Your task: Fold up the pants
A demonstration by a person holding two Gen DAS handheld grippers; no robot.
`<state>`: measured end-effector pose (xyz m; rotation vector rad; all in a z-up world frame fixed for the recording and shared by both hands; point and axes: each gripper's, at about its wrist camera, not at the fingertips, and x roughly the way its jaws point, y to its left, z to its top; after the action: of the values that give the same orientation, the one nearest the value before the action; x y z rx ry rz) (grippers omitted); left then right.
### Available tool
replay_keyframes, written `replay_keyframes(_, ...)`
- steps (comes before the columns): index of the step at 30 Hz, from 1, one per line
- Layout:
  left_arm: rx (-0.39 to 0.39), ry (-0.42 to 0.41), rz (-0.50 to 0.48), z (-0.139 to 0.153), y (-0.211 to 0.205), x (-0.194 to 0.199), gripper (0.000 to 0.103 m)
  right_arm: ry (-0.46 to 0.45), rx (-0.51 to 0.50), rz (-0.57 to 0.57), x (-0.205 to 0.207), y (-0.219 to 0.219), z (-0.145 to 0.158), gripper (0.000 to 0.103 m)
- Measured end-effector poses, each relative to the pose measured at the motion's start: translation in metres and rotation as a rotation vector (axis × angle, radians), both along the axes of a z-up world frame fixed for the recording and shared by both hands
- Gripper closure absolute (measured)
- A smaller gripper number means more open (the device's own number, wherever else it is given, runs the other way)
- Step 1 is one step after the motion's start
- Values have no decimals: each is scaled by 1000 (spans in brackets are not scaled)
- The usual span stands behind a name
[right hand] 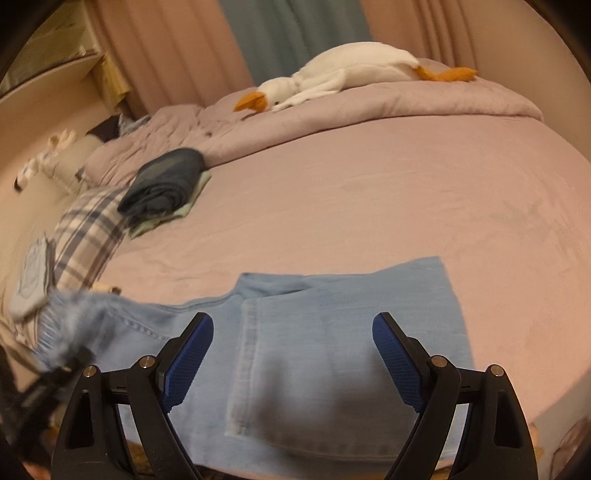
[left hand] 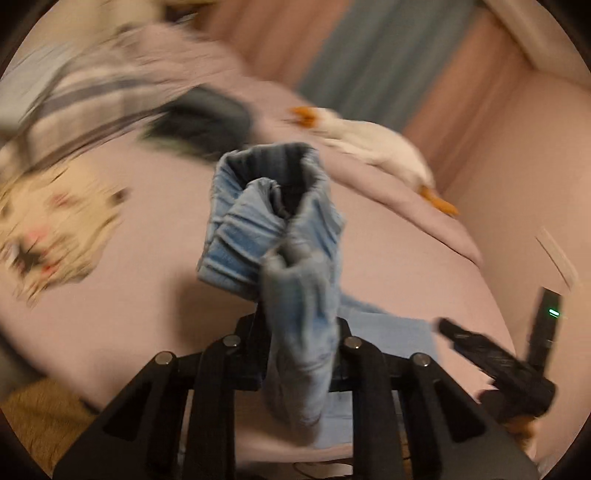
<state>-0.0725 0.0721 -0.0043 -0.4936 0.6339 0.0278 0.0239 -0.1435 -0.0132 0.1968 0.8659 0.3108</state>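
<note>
Light blue jeans (right hand: 332, 317) lie partly flat on the mauve bed (right hand: 369, 203). My left gripper (left hand: 299, 325) is shut on a bunched end of the jeans (left hand: 273, 221), which stands up crumpled in front of the camera, raised off the sheet. In the right wrist view this same gripper (right hand: 62, 365) shows blurred at the lower left, with the frayed hem (right hand: 74, 306) in it. My right gripper (right hand: 291, 332) hovers open over the flat part of the jeans, its blue pads (right hand: 188, 354) wide apart with nothing pinched. It also appears at the lower right of the left wrist view (left hand: 491, 365).
A white plush goose (right hand: 351, 70) lies on the folded duvet at the far side. Dark folded clothes (right hand: 166, 184) sit on a pale green cloth beside a plaid pillow (right hand: 88, 229). A patterned cloth (left hand: 48, 229) lies left. Curtains (right hand: 295, 33) hang behind the bed.
</note>
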Motion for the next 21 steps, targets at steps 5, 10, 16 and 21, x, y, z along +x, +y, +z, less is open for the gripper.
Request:
replay_keyframes(5,58,25,-156,-3,-65,37,84,-3,-5,-54,0,-27,-2,15)
replay_keyframes(10,63,152,-343,-40,-124,70,78,24,5,-122,1,-56,-9,15)
replay_keyframes(16,-12,236,-459,-56,-141,75,34,42,16,-171,-3,-83,-13,15)
replay_keyframes(21,-126,136,-410,-34,-106,50,2,48,54,-171,-8,-91,-13,15)
